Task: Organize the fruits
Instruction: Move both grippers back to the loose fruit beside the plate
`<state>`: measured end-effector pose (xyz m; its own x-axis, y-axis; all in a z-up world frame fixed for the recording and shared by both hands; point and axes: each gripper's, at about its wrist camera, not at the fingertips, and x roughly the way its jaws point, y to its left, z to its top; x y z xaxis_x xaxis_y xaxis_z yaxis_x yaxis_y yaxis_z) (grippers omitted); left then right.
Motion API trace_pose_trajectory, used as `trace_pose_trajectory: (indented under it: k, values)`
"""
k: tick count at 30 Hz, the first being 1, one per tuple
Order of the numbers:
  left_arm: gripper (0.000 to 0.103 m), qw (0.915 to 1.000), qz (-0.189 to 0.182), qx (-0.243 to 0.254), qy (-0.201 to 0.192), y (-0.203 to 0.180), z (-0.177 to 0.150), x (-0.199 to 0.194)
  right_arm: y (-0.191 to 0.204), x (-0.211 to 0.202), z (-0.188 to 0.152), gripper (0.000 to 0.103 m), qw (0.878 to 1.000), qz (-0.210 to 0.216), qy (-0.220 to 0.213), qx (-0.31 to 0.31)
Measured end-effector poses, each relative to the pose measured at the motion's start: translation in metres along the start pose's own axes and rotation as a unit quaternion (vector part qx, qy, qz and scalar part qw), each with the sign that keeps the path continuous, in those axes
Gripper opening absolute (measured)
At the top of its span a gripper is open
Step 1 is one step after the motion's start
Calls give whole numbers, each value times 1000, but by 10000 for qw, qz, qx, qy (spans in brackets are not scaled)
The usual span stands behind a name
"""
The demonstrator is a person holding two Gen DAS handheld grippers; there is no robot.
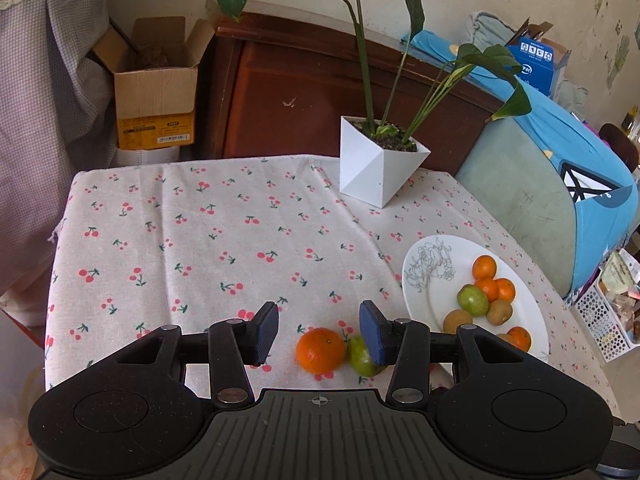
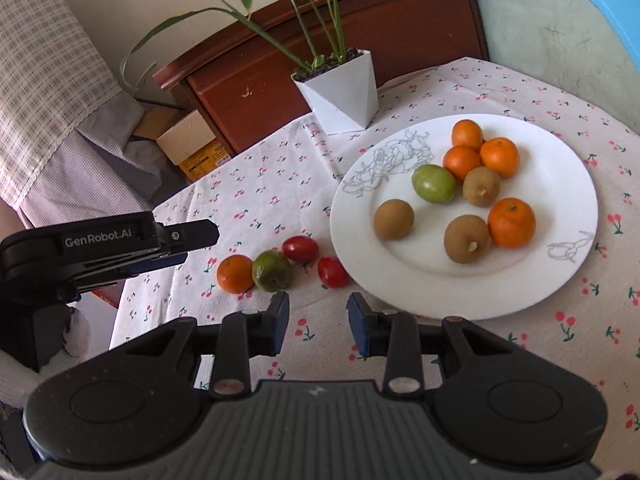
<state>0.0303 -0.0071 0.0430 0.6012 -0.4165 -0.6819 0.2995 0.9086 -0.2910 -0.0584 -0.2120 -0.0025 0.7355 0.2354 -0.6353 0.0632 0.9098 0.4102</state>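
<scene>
A white plate (image 2: pixel 560 292) on the cherry-print cloth holds several tangerines, three brown kiwis and a green fruit (image 2: pixel 434 183); the plate also shows in the left wrist view (image 1: pixel 424 280). Beside it on the cloth lie a tangerine (image 2: pixel 235 274), a dark green fruit (image 2: pixel 272 271) and two red tomatoes (image 2: pixel 300 249) (image 2: pixel 333 273). My left gripper (image 1: pixel 318 330) is open above the loose tangerine (image 1: pixel 320 351) and green fruit (image 1: pixel 362 356); it also shows from the side in the right wrist view (image 2: pixel 188 240). My right gripper (image 2: pixel 318 322) is open and empty, just short of the nearer tomato.
A white angular planter (image 1: pixel 376 168) with a leafy plant stands at the table's far edge. A wooden cabinet (image 1: pixel 304 92), a cardboard box (image 1: pixel 156 92) and a blue-covered chair (image 1: pixel 560 184) stand around the table. A basket (image 1: pixel 604 316) sits at right.
</scene>
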Motion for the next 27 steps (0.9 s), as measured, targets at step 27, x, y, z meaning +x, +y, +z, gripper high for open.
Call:
trace_pose_trajectory:
  k: [27]
  values:
    - [42, 9985, -162, 400, 346, 5, -23, 13, 34, 37, -4, 26, 9884, -890, -531, -1113]
